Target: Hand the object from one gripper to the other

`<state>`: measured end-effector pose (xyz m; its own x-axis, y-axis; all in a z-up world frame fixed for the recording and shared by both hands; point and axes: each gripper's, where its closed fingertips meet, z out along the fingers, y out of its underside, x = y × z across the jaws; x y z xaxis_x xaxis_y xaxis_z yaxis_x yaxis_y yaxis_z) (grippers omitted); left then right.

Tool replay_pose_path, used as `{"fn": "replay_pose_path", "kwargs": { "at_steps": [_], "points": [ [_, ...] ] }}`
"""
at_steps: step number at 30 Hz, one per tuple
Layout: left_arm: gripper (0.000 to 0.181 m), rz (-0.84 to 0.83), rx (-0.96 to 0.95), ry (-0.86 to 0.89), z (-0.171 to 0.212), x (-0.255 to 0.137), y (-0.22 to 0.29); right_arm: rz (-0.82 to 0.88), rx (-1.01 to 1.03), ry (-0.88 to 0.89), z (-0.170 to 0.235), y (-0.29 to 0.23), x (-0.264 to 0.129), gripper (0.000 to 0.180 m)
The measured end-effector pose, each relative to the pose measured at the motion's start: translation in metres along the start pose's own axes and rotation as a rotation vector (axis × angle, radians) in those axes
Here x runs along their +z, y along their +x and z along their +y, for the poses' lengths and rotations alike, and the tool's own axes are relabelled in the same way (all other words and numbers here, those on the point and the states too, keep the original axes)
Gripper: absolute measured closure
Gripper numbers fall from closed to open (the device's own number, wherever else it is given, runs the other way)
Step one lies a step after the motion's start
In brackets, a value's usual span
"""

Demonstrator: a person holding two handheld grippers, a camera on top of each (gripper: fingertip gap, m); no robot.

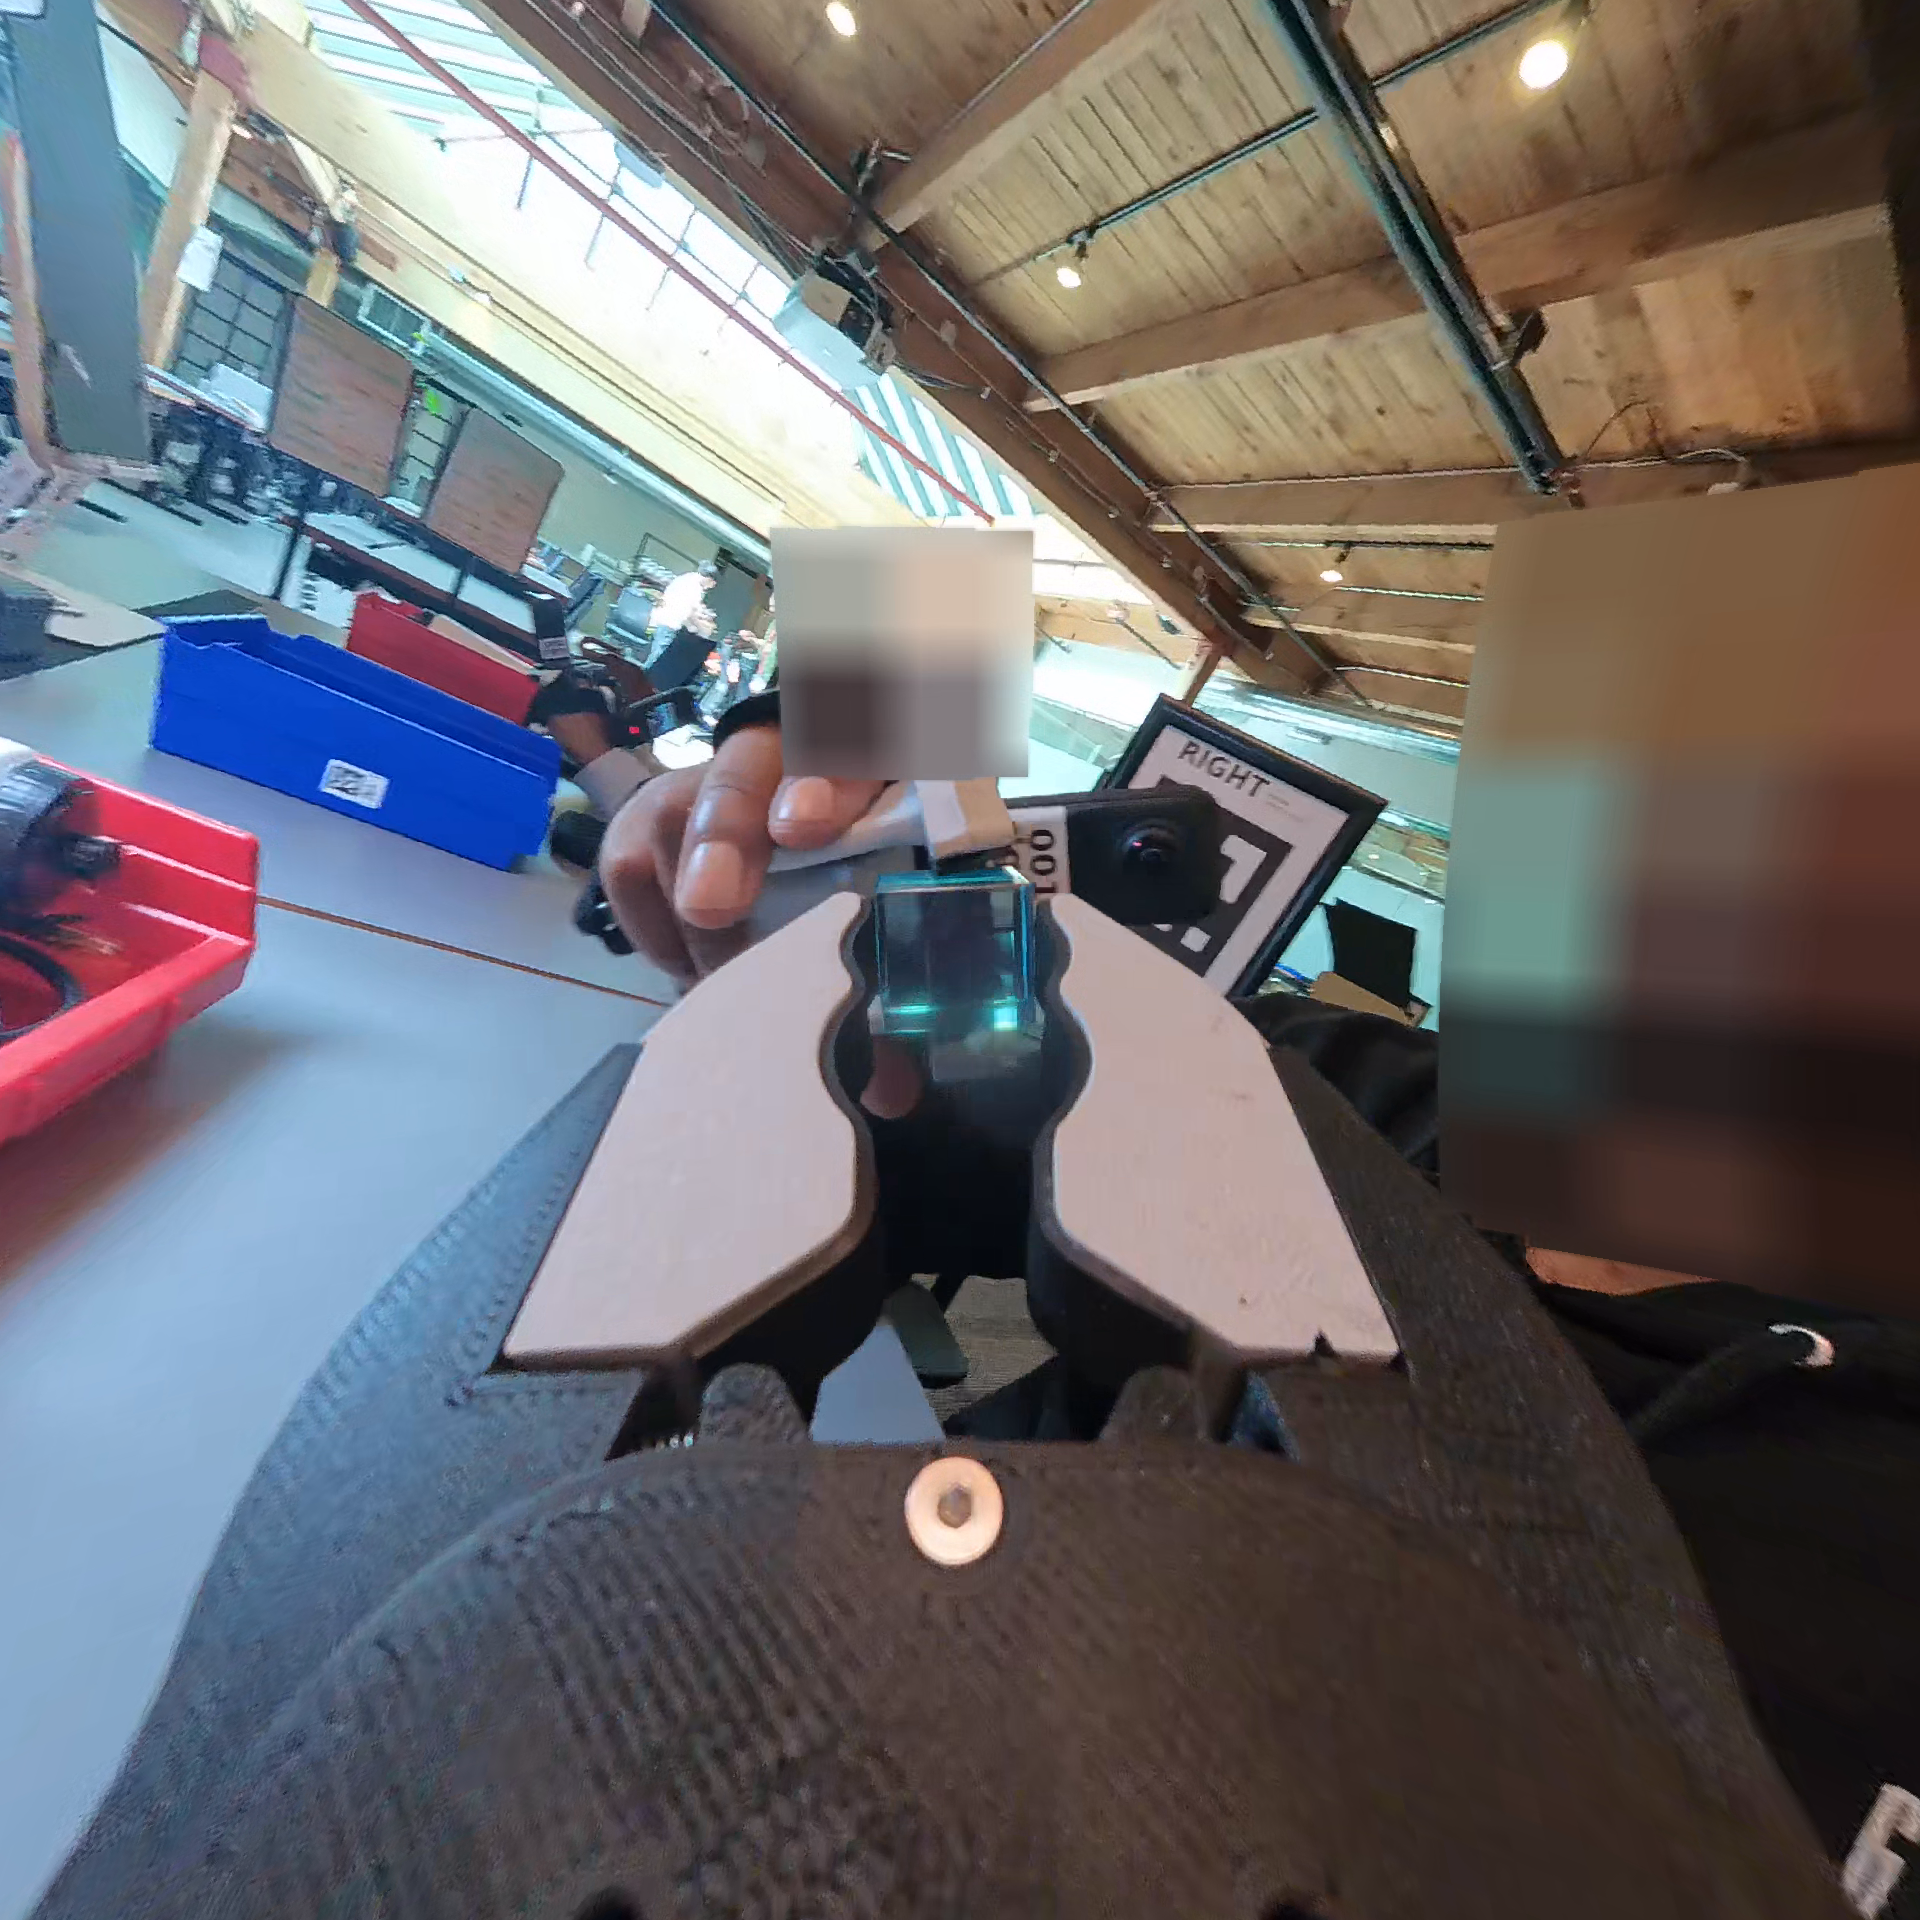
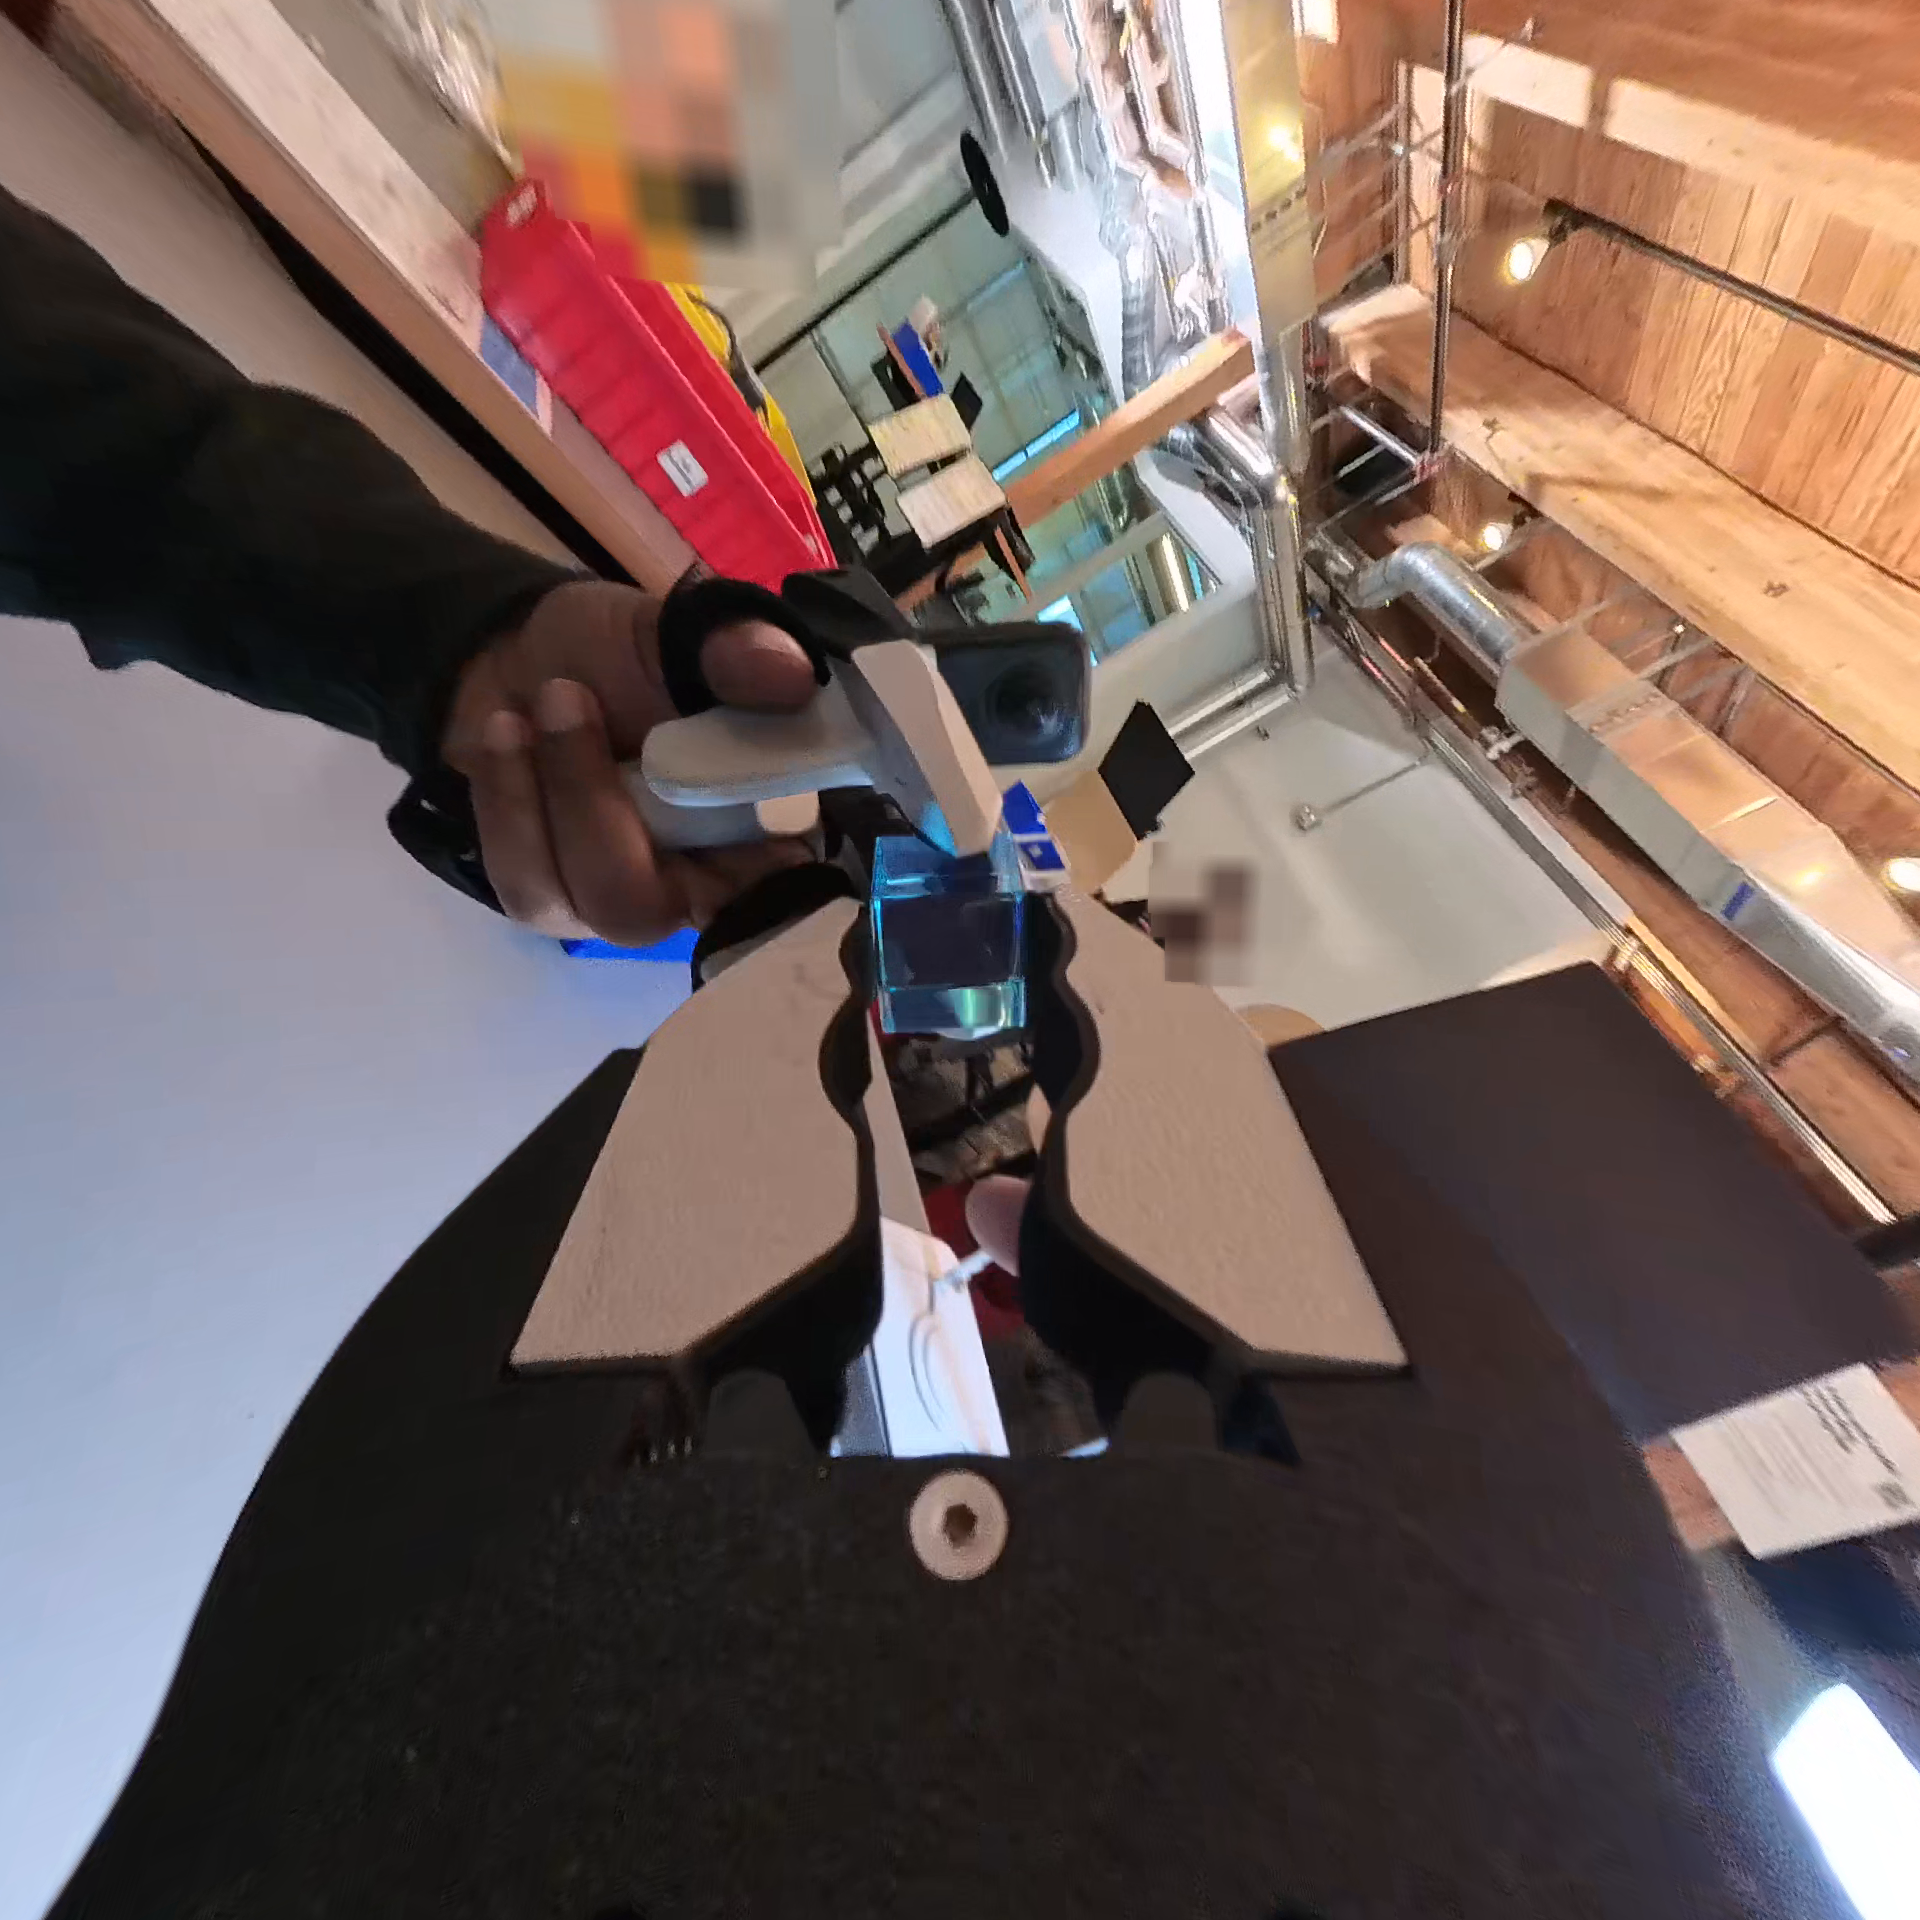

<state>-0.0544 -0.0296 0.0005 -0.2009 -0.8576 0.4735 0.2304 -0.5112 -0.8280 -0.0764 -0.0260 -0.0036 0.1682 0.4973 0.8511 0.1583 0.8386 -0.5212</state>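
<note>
Grey tabletop [image 1: 343,977] is seen under a timber ceiling; a blue bin [image 1: 343,727] and a red bin [image 1: 125,935] are set on it at the left. Clear blue cube [image 1: 954,951] is held up in the air, clamped between the tips of the left gripper [image 1: 954,966], whose fingers are closed snugly against its sides. From the opposite view, the same cube [image 2: 948,961] is also pinched between the tips of the right gripper [image 2: 948,966], fingers narrowed onto it. Both grippers are met at the cube, nose to nose. A hand [image 2: 582,769] with a dark sleeve is seen gripping the far handle.
</note>
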Motion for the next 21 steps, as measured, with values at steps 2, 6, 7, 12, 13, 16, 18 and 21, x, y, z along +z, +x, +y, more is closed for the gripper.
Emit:
{"fn": "replay_pose_path", "kwargs": {
  "at_steps": [2,6,7,12,13,16,18,21],
  "points": [
    [0.15,-0.138,0.061,0.024,-0.007,-0.005,-0.014,0.036,-0.013,-0.078,0.011,0.008,0.0,0.152],
    [0.145,-0.446,0.269,-0.036,-0.012,-0.017,-0.038,0.092,-0.12,-0.286,0.043,0.015,0.003,0.151],
    [0.144,-0.504,0.318,-0.063,-0.01,-0.016,-0.041,0.092,-0.129,-0.322,0.049,0.013,0.005,0.152],
    [0.151,-0.74,0.528,-0.185,-0.001,-0.018,-0.062,0.086,-0.192,-0.368,0.058,0.002,0.014,0.152],
    [0.151,-0.722,0.529,-0.19,-0.001,-0.017,-0.059,0.087,-0.187,-0.345,0.054,0.002,0.014,0.151],
    [0.151,-0.514,0.414,-0.135,-0.003,-0.01,-0.037,0.054,-0.039,-0.141,0.026,0.003,0.01,0.152],
    [0.152,-0.344,0.304,-0.095,-0.004,-0.008,-0.021,-0.008,0.089,0.002,0.008,0.002,0.003,0.148],
    [0.152,-0.119,0.142,-0.021,-0.007,-0.006,-0.001,-0.063,0.158,0.062,0.003,0.0,-0.002,0.137]
  ]
}}
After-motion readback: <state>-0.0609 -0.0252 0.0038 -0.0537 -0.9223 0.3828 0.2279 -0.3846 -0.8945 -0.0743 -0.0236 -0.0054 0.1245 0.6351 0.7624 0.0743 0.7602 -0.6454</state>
